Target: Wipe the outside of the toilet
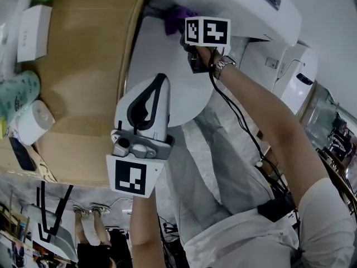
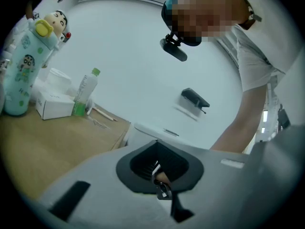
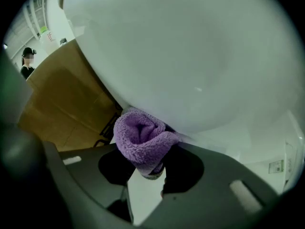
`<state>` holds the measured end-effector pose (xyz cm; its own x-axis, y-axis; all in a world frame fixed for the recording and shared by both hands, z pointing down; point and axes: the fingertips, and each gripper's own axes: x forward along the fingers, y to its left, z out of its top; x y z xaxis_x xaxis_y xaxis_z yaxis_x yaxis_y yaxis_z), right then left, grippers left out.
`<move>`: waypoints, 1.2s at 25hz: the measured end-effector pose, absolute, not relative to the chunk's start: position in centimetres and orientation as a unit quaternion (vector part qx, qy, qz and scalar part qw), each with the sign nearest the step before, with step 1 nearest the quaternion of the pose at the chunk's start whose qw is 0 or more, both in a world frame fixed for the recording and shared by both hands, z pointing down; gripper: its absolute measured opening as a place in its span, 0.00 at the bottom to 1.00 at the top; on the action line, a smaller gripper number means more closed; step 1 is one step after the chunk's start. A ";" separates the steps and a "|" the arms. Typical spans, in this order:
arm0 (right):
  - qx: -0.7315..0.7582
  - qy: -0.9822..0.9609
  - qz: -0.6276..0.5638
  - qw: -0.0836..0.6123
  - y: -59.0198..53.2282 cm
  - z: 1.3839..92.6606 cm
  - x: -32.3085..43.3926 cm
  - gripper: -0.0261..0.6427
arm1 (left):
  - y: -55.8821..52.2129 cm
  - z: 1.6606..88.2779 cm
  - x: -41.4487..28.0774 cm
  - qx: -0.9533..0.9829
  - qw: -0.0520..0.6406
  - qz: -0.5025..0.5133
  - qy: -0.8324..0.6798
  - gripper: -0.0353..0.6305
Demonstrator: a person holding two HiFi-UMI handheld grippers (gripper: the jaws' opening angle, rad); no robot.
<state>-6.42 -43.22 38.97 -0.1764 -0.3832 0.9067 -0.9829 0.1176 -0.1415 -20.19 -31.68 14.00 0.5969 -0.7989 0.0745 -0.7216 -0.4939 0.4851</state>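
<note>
Clamps a purple cloth [image 3: 140, 140] in the right gripper [image 3: 147, 162] and presses it against the side of the toilet [image 3: 190, 56], beside a wooden counter [image 1: 83, 66] bearing a box [image 1: 33, 32], a paper roll [image 1: 34, 121] and a flask [image 1: 19, 96]. Holds the left gripper [image 1: 160, 80] nearer, jaws together, empty.

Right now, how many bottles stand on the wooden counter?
2: a tall teal cartoon-printed bottle at the far left, and a clear green-capped plastic bottle beside the white cardboard box. More could be hidden out of frame.
</note>
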 end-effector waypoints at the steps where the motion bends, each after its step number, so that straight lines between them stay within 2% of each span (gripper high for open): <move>1: 0.521 -0.657 0.402 0.369 -43.7 38.8 -7.5 0.25 | -31.4 14.0 -20.7 0.860 0.241 -0.081 -0.443 0.06; 9: 0.478 -0.723 0.353 0.352 -46.2 36.1 -14.2 0.25 | -28.8 14.6 -24.4 0.830 0.241 -0.088 -0.495 0.06; 17: 0.411 -0.756 0.274 0.429 -43.3 36.0 -13.9 0.25 | -25.2 14.2 -24.7 0.794 0.243 -0.119 -0.544 0.06; 25: 0.298 -0.785 0.145 0.524 -41.1 39.9 -14.1 0.25 | -21.3 14.9 -24.7 0.756 0.235 -0.098 -0.603 0.06; 30: 0.234 -0.802 0.153 0.527 -39.3 42.3 -15.1 0.25 | -19.1 15.3 -23.5 0.698 0.233 -0.106 -0.669 0.06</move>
<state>-15.08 -39.32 42.29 -0.3343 -0.2150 0.9176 -0.5367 0.8438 0.0021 -23.48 -19.12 15.27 0.0820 -0.9831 0.1637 -0.8844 0.0040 0.4668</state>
